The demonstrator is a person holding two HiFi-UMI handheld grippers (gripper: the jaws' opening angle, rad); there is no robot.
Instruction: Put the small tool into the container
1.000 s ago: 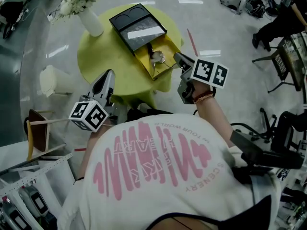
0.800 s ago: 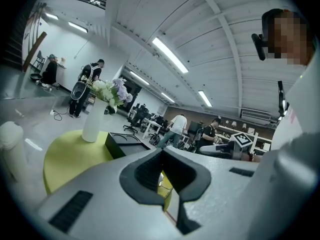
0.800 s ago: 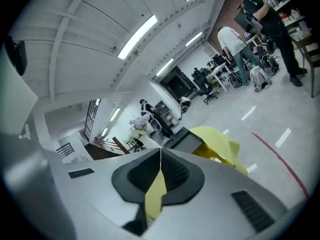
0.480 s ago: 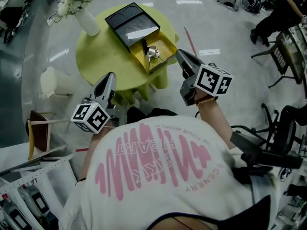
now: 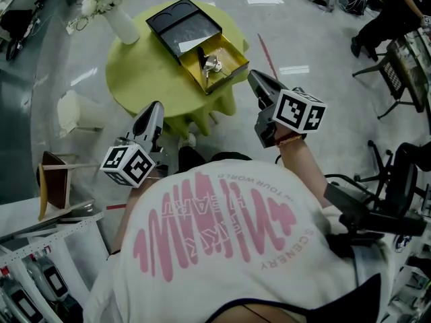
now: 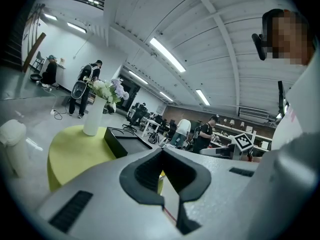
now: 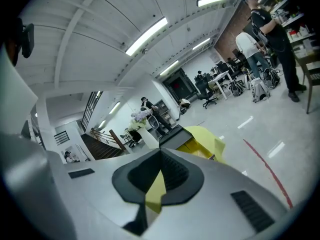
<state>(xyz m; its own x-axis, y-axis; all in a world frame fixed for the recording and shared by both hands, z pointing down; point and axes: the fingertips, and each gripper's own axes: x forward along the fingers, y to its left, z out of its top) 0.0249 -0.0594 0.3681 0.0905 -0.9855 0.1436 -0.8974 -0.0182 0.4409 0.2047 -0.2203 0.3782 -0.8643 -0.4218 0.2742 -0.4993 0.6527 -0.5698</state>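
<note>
Though the jaws of left gripper (image 5: 156, 105) and right gripper (image 5: 251, 75) are closed and empty, the small tool (image 5: 210, 63) in the container (image 5: 234, 58) shows only as indistinct metal.

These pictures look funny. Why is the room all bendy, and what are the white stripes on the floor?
Left gripper view and right gripper view: wide-angle lens curves the ceiling, darkens corners. Head view: shiny floor mirrors lamps as white glare.

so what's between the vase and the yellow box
A black tray, right up against the yellow box and apart from the vase, on the green tablecloth. The head view shows it plainly.
</note>
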